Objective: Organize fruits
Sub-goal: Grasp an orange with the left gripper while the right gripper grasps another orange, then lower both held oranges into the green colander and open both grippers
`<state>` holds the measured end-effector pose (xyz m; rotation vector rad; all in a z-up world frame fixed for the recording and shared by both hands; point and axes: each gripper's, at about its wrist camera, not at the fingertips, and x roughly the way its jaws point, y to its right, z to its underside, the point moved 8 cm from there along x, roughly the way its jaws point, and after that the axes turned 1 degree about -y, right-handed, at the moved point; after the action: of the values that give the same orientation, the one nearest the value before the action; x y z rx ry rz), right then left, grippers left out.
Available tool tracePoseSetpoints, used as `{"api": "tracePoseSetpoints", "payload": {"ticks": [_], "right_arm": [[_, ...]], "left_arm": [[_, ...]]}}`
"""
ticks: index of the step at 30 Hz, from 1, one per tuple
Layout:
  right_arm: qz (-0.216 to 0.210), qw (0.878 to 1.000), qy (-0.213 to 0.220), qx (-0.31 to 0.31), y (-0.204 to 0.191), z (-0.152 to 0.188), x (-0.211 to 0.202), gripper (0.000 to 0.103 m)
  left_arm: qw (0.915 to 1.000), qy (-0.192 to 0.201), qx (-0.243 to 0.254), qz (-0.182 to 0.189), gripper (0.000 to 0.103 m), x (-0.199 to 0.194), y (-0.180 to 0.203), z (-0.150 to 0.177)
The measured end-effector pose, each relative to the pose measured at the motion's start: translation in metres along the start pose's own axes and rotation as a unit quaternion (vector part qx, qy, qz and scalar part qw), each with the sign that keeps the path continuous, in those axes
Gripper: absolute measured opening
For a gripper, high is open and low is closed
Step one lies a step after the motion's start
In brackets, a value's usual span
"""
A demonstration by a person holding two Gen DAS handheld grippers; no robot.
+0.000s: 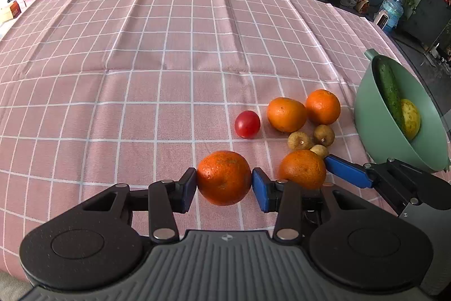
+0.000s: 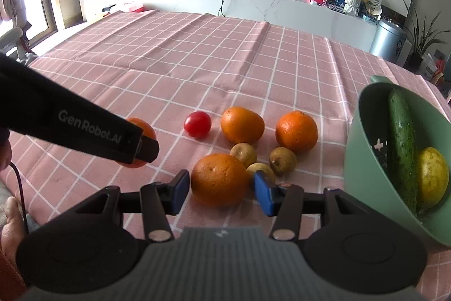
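Between the left tool's point(image 1: 224, 182) closed pads, an orange point(image 1: 224, 178); right tool point(image 2: 221, 185) open around another orange point(image 2: 220, 179).

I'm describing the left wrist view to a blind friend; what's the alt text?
A left gripper clamps an orange on a pink checked cloth. Right of it lie three more oranges, a tomato, small brown fruits, and a green bowl holding a cucumber.

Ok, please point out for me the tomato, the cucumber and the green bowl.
tomato point(image 1: 247, 124): left wrist view, middle of its red skin.
cucumber point(image 2: 401, 143): right wrist view, middle of its length, inside the bowl.
green bowl point(image 2: 363, 160): right wrist view, bare outer wall on the near side.
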<state>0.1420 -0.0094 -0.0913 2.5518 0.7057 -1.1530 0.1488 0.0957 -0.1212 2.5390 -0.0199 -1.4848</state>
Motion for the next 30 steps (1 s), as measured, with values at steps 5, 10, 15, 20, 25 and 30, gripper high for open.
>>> {"api": "tracePoseSetpoints", "payload": {"ticks": [5,10,15,20,25,30], "right_arm": [[0.012,1.000,0.001,-0.010,-0.003,0.000,0.002,0.044],[0.010,1.000,0.002,-0.014,-0.004,0.002,0.000,0.042],[0.001,1.000,0.015,-0.017,-0.002,-0.001,-0.015,0.041],[-0.005,1.000,0.023,-0.011,0.008,0.000,-0.040,0.041],[0.000,0.999,0.036,0.017,0.032,0.002,-0.070,0.041],[0.015,0.998,0.047,0.042,0.064,0.003,-0.099,0.041]], "left_arm": [[1.0000,-0.002,0.003,0.001,0.048,0.002,0.001,0.000],[1.0000,0.001,0.008,0.000,0.048,0.000,0.003,0.002],[0.9998,0.013,0.016,0.005,0.048,-0.005,0.007,0.002],[0.9991,0.030,0.017,0.025,0.048,-0.017,0.014,0.004],[0.9975,0.048,0.037,0.035,0.048,-0.031,0.032,0.001],[0.9943,0.062,0.065,0.057,0.048,-0.049,0.064,-0.005]]}}
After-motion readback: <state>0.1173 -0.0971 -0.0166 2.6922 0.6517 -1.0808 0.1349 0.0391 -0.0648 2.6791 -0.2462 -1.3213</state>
